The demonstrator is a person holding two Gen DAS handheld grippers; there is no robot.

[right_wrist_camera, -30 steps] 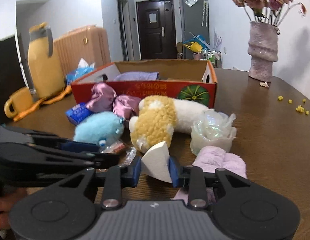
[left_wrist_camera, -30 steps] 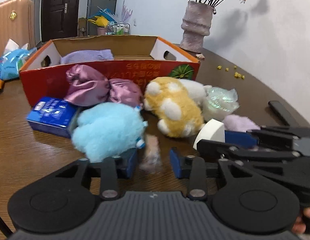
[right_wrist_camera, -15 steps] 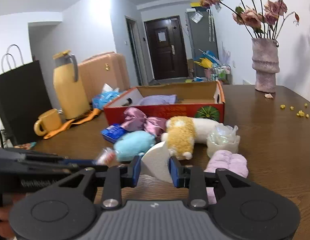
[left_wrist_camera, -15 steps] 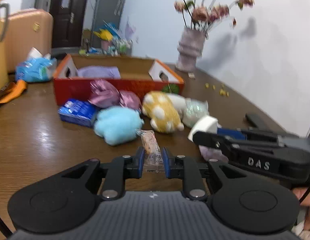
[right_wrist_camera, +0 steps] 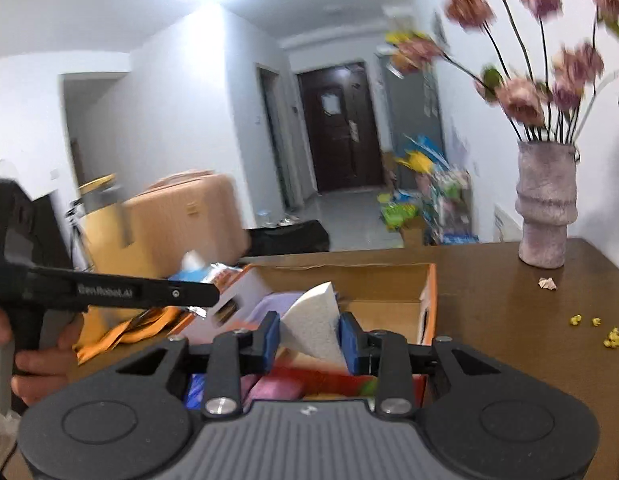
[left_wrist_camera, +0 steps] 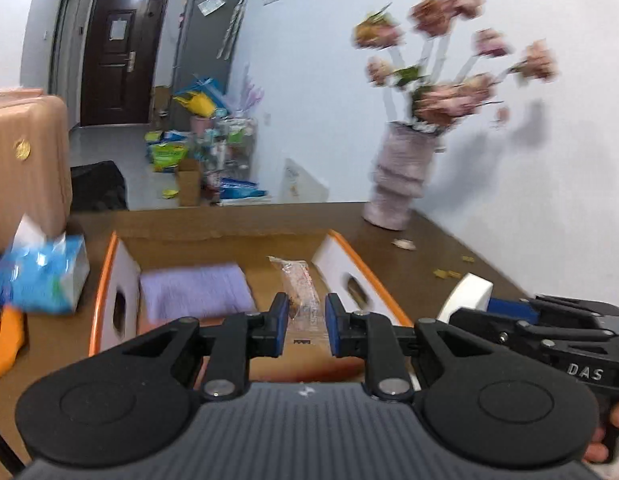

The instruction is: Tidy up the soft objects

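A brown wooden table (left_wrist_camera: 449, 236) carried an open cardboard box (left_wrist_camera: 229, 236) holding a folded lilac cloth (left_wrist_camera: 195, 292). The left gripper (left_wrist_camera: 302, 311) was clamped on a clear-wrapped snack packet (left_wrist_camera: 299, 284) above the box — its long axis ran away from the camera, far end up and slightly left. The right gripper (right_wrist_camera: 309, 334) was clamped on a white foam wedge (right_wrist_camera: 313, 320) over the box — apex up.

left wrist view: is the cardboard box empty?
No. A folded purple cloth lies inside the cardboard box, on its left side.
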